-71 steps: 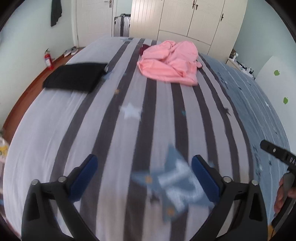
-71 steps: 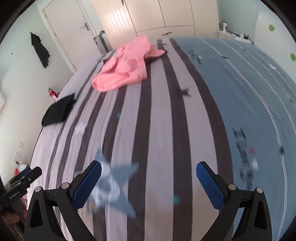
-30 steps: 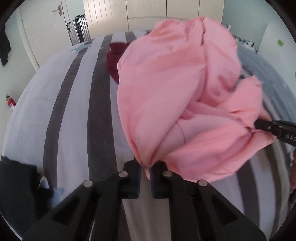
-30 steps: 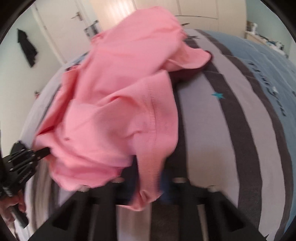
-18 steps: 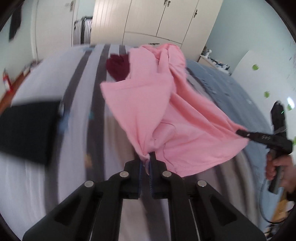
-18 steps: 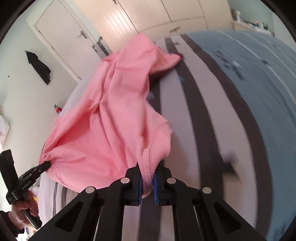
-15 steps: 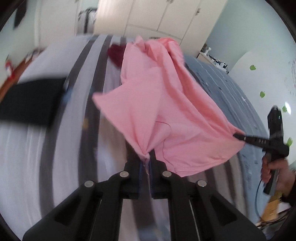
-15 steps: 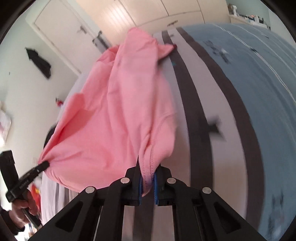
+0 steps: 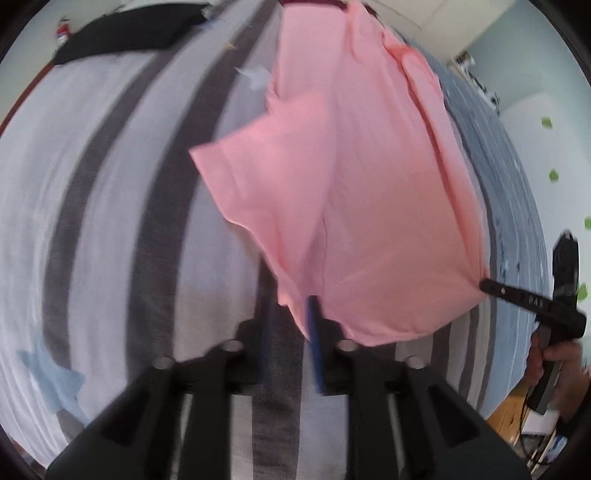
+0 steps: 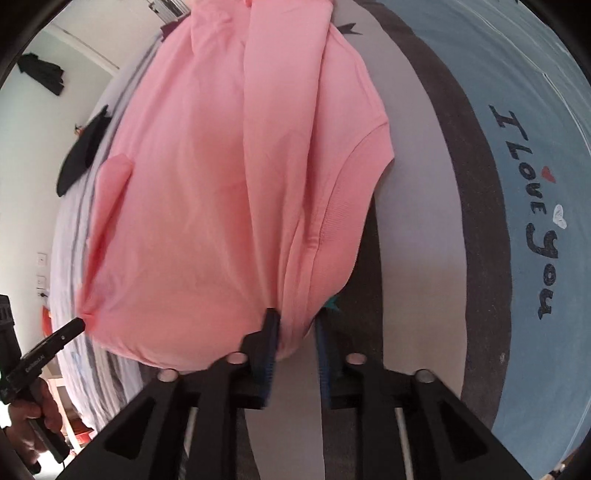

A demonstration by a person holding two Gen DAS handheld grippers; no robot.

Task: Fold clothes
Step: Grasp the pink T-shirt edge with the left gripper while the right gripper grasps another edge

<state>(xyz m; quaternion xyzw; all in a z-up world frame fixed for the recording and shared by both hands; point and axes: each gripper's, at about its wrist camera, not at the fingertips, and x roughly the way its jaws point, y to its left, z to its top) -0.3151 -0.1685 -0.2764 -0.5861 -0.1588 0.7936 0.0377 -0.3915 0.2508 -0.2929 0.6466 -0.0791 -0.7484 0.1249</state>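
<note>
Pink shirt (image 9: 369,177): spread over the striped bedcover (image 9: 110,184), its near hem at both sets of jaws, the rest running away from them up the bed.
L gripper (image 9: 288,332): jaws parted, having just been opening; the hem corner lies by the right-hand blue pad, mostly beyond the tips. Blurred, so contact w/ that pad can't be told; the other pad is clear of cloth.
R gripper (image 10: 295,339): jaws part-open, having just been opening; a bunched fold of hem hangs between the pads, against the left-hand pad, w/ a gap to the right-hand one.
Other tool, L view: R gripper (image 9: 517,295) seen off to the right of the jaws, tip at the shirt's far hem corner, a hand (image 9: 554,358) on its grip.
Other tool, R view: L gripper (image 10: 55,339) off to the left of the jaws, tip at the shirt's opposite corner; hand (image 10: 29,417) below it.
Sleeve (image 9: 258,166): beyond the L jaws, folded out to the left of the body.
Blue panel (image 10: 535,184): right of the R jaws, lettered "I Love You".
Black garment (image 9: 122,33): far left, well beyond the jaws, apart from the shirt.
Dark red cloth (image 9: 314,3): farthest, at the shirt's top edge.
</note>
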